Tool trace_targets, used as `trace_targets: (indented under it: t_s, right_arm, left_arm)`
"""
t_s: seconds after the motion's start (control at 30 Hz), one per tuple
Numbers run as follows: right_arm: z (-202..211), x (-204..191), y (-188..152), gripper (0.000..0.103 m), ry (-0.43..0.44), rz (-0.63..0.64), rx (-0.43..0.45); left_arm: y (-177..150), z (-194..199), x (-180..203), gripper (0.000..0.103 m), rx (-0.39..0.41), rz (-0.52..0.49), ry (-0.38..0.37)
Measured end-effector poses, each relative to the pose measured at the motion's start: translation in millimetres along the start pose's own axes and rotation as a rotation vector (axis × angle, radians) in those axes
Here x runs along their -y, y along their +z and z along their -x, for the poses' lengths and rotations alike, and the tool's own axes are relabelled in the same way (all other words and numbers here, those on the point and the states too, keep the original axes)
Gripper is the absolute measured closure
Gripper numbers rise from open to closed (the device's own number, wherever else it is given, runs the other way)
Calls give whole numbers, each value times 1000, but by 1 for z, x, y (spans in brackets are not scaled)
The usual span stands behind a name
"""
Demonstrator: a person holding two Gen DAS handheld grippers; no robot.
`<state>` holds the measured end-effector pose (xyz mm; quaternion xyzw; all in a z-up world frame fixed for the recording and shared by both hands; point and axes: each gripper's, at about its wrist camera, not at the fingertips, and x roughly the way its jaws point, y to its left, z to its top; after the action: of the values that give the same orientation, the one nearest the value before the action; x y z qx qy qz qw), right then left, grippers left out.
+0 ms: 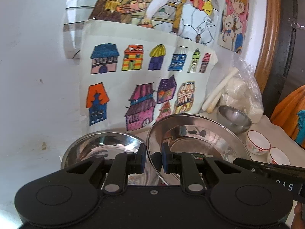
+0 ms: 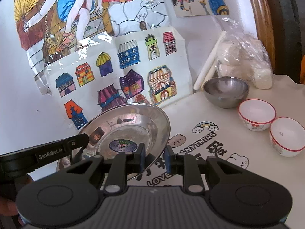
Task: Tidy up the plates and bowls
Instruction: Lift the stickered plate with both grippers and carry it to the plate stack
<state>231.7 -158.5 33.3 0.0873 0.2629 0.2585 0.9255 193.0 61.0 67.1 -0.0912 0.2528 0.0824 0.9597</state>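
While my left gripper (image 1: 154, 159) pinches the steel plate's (image 1: 198, 133) left rim, narrow, my right gripper (image 2: 154, 158) clamps its right rim, tilting it; the steel bowl (image 2: 225, 91) sits right of it.

The supporting surface is a table covered with a white cloth (image 2: 219, 114) printed with cartoon clouds, a rainbow and black lettering. Resting on it near the wall: a small round steel bowl (image 2: 225, 91), with a clear plastic bag of white lumps (image 2: 246, 64) just behind. Two white ceramic bowls with red rims (image 2: 256, 116) (image 2: 287, 136) sit side by side, nearly touching.
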Motion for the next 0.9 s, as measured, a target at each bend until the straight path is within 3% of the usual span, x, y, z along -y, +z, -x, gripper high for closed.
trace_targets:
  t_s: [0.9]
  right_arm:
    - [-17, -23, 2, 79, 44, 37, -24]
  left_arm:
    - [-2, 2, -25, 85, 4, 42, 53]
